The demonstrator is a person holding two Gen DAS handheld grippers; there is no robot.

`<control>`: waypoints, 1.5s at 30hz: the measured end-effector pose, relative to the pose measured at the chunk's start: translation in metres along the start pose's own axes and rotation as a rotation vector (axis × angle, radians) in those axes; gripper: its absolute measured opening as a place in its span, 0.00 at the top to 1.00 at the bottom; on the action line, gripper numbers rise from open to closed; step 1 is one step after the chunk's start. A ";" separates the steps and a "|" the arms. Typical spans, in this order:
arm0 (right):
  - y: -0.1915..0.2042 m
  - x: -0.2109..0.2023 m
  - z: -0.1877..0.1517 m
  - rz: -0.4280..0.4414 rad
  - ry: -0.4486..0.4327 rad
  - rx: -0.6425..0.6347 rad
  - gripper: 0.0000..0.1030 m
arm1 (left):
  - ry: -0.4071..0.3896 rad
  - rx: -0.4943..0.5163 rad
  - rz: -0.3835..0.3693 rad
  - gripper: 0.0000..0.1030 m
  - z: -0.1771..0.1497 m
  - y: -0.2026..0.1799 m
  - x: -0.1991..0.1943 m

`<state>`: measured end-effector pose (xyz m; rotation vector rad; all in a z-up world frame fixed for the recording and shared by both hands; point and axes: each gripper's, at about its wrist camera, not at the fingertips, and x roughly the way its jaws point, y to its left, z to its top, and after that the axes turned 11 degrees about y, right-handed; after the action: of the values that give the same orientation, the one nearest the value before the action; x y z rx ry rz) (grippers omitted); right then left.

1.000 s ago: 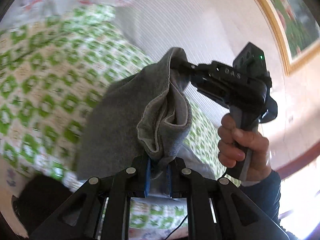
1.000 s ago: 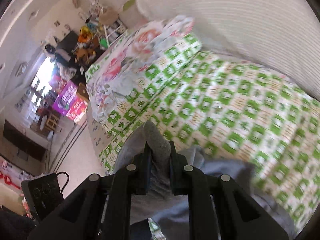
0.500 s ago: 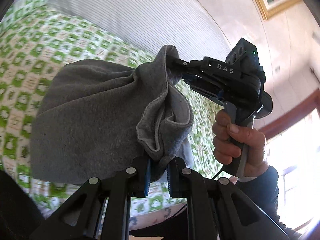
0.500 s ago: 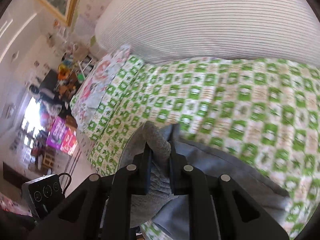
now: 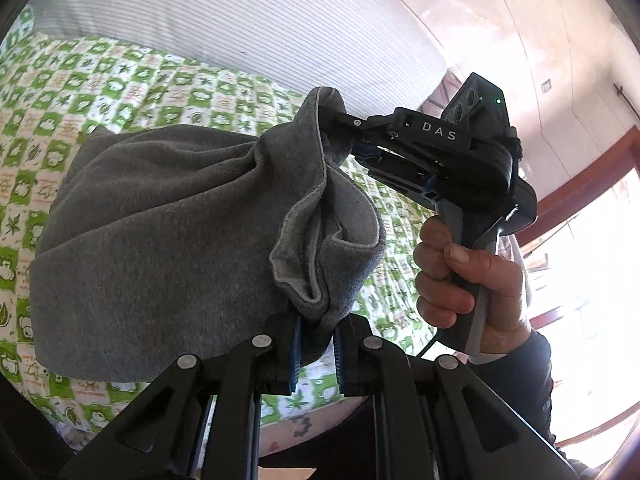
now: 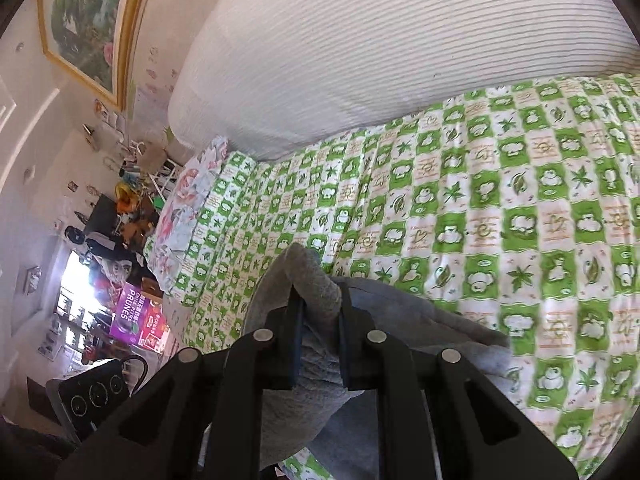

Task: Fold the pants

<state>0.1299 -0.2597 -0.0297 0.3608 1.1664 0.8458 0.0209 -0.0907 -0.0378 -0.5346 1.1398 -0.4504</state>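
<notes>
Gray pants [image 5: 168, 232] hang bunched between two hand-held tools above a bed [image 6: 500, 208] spread with a green-and-white checked cover. The left tool [image 5: 316, 344] is clenched on a thick fold of the fabric at the near edge of its view. To the right and farther off, the right tool [image 5: 340, 136] bites another gathered edge, so the cloth sags between the two grips. The right hand [image 5: 468, 280], in a dark sleeve, wraps that tool's handle. The right wrist view shows its pads [image 6: 296, 320] pinching a gray ridge, the rest draped below toward the bed. A striped white pillow [image 6: 400, 48] lies at the far side.
</notes>
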 end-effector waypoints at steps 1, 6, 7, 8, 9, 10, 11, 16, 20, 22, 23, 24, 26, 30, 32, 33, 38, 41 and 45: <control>-0.001 -0.004 -0.001 0.003 -0.007 -0.001 0.85 | 0.002 0.008 -0.002 0.88 0.000 -0.004 0.001; -0.017 -0.026 -0.011 0.017 -0.046 0.014 0.85 | 0.026 0.056 0.015 0.88 0.000 -0.020 0.021; -0.023 -0.029 -0.014 0.017 -0.053 0.024 0.85 | 0.036 0.058 0.018 0.88 0.005 -0.017 0.031; -0.028 -0.031 -0.016 0.018 -0.056 0.035 0.85 | 0.047 0.061 0.020 0.88 0.005 -0.018 0.037; -0.034 -0.032 -0.019 0.023 -0.059 0.050 0.85 | 0.056 0.066 0.025 0.88 0.005 -0.019 0.042; -0.040 -0.033 -0.023 0.030 -0.062 0.065 0.85 | 0.063 0.070 0.031 0.88 0.005 -0.021 0.046; -0.046 -0.034 -0.026 0.036 -0.065 0.080 0.85 | 0.069 0.077 0.036 0.88 0.006 -0.021 0.051; -0.068 -0.038 -0.036 0.041 -0.082 0.117 0.85 | 0.089 0.106 0.077 0.88 0.010 -0.023 0.074; -0.089 -0.034 -0.042 0.061 -0.091 0.166 0.85 | 0.101 0.131 0.104 0.88 0.009 -0.027 0.087; -0.094 -0.034 -0.044 0.079 -0.099 0.184 0.85 | 0.095 0.149 0.118 0.88 0.009 -0.030 0.089; -0.096 -0.034 -0.044 0.081 -0.102 0.184 0.85 | 0.093 0.157 0.124 0.87 0.009 -0.032 0.091; -0.098 -0.034 -0.044 0.074 -0.105 0.184 0.85 | 0.100 0.168 0.131 0.87 0.007 -0.034 0.093; -0.101 -0.032 -0.046 0.065 -0.104 0.190 0.83 | 0.120 0.181 0.138 0.82 0.005 -0.037 0.098; -0.111 -0.034 -0.058 0.036 -0.106 0.237 0.66 | 0.152 0.199 0.125 0.57 -0.005 -0.044 0.101; -0.115 -0.039 -0.063 0.024 -0.111 0.251 0.64 | 0.166 0.204 0.111 0.51 -0.007 -0.044 0.103; -0.116 -0.042 -0.066 0.008 -0.115 0.260 0.63 | 0.169 0.209 0.111 0.51 -0.009 -0.045 0.102; -0.115 -0.060 -0.075 -0.047 -0.139 0.285 0.62 | 0.180 0.208 0.089 0.51 -0.015 -0.038 0.090; -0.107 -0.069 -0.080 -0.071 -0.149 0.275 0.61 | 0.173 0.198 0.082 0.51 -0.017 -0.029 0.079; -0.095 -0.080 -0.085 -0.116 -0.168 0.271 0.58 | 0.160 0.162 0.079 0.50 -0.024 -0.015 0.062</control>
<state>0.0785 -0.3948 -0.0721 0.5698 1.1344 0.5457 0.0197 -0.1433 -0.0808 -0.3150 1.2601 -0.5186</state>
